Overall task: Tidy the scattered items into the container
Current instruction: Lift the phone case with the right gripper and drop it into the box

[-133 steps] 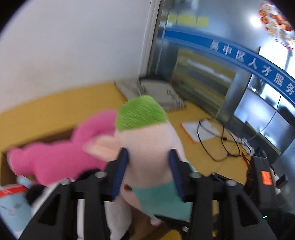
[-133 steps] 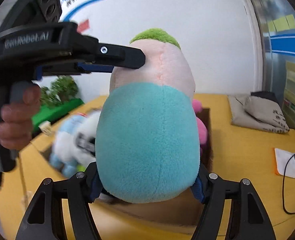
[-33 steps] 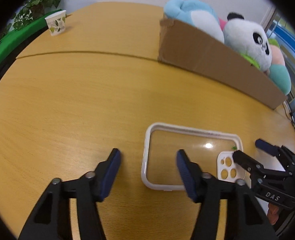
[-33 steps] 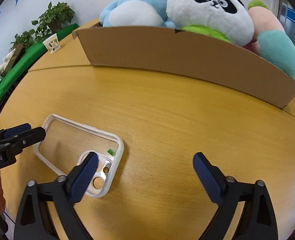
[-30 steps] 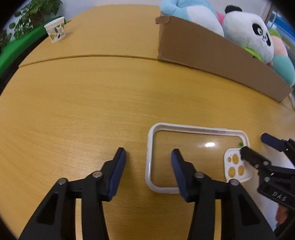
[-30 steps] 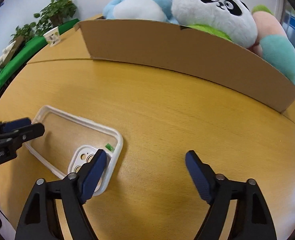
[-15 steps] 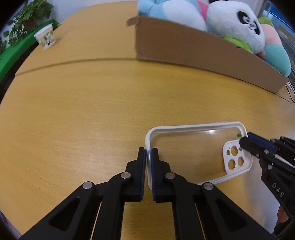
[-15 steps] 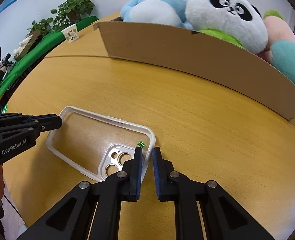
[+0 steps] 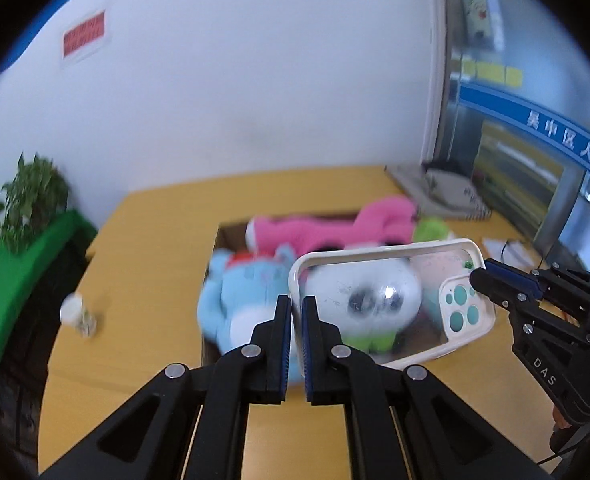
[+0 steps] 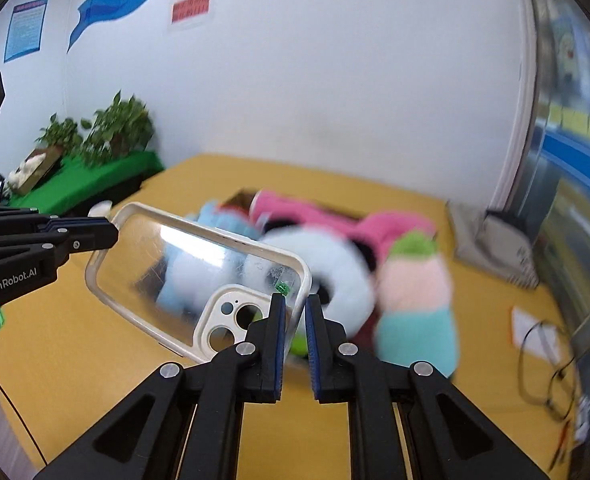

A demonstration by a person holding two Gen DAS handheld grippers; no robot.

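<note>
Holding the phone case tight with both grippers, left gripper and right gripper, we see toys in the box; the case goes next.

Glossy clear plastic phone case; fuzzy cloth plush toys; smooth wood table.

Blur over the box, and the case covers the panda

The plush toys are smeared by motion, and the panda shows only through the clear phone case. The cardboard box is mostly hidden beneath them, and the far-left paper cup is a pale smudge.
</note>
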